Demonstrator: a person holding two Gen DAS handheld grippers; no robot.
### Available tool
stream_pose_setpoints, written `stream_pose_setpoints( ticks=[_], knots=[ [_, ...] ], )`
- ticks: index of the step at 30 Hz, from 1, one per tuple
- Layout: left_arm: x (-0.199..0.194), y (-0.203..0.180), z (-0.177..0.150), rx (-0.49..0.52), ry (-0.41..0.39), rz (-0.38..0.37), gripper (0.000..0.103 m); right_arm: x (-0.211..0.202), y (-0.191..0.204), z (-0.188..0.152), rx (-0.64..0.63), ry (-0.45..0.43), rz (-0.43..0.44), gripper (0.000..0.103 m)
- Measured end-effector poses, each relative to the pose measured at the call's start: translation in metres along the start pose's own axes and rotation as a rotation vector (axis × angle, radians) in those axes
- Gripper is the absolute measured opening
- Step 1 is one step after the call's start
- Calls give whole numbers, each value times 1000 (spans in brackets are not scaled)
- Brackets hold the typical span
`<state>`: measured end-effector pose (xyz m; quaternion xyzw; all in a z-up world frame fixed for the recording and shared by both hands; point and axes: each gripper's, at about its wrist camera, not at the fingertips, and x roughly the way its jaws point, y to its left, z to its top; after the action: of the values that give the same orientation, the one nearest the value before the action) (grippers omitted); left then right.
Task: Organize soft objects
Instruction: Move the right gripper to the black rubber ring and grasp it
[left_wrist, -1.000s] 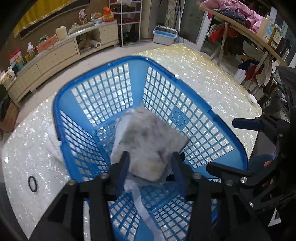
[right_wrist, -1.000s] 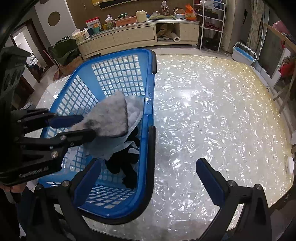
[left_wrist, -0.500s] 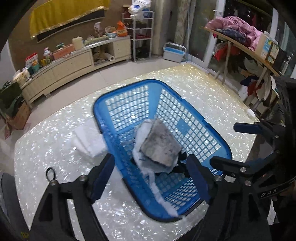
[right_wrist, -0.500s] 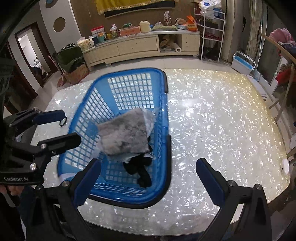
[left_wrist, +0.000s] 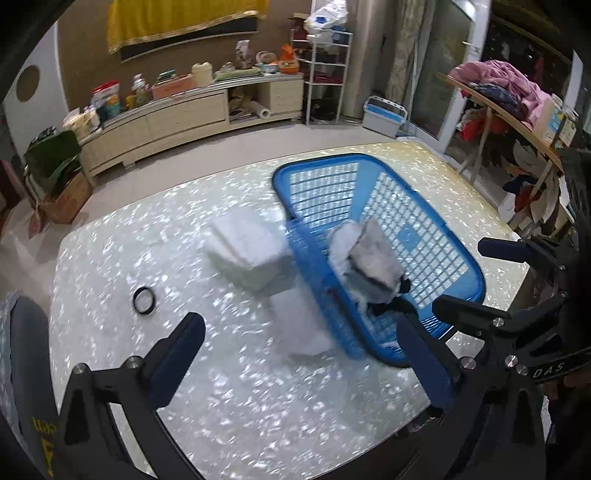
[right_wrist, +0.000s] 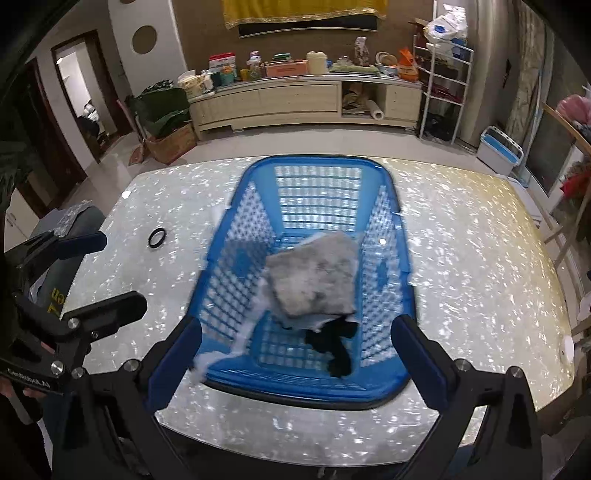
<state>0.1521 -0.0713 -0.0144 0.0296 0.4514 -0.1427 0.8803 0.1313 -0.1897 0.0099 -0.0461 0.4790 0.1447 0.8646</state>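
Observation:
A blue plastic basket (right_wrist: 402, 258) stands on the pearly white table (right_wrist: 480, 258). A grey furry cloth (right_wrist: 314, 278) lies in it on a white cloth, with a black cloth (right_wrist: 338, 341) beside it. In the left wrist view the basket (left_wrist: 458, 258) is at the right, and folded white cloths (left_wrist: 251, 254) lie left of it on the table. My left gripper (left_wrist: 301, 358) is open and empty above the table. My right gripper (right_wrist: 295, 354) is open and empty, over the basket's near rim.
A black ring (left_wrist: 143, 301) lies on the table to the left; it also shows in the right wrist view (right_wrist: 157, 237). A chair back (right_wrist: 70, 229) stands at the table's left edge. A cabinet, shelves and a clothes table stand beyond.
My left gripper let go of the grey cloth, opened, and pulled back up and left. The cloth now lies in the basket. My right gripper moved back, facing the basket.

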Motion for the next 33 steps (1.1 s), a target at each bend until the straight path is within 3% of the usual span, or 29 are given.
stream_pose_setpoints(
  ticks=[19,33],
  knots=[
    [-22,149,-54,-228,24,118,103,72,131,46,-164,62,120,103],
    [9,251,-76,-343,81,168,103,149,204,76,-230,146,165,103]
  ],
)
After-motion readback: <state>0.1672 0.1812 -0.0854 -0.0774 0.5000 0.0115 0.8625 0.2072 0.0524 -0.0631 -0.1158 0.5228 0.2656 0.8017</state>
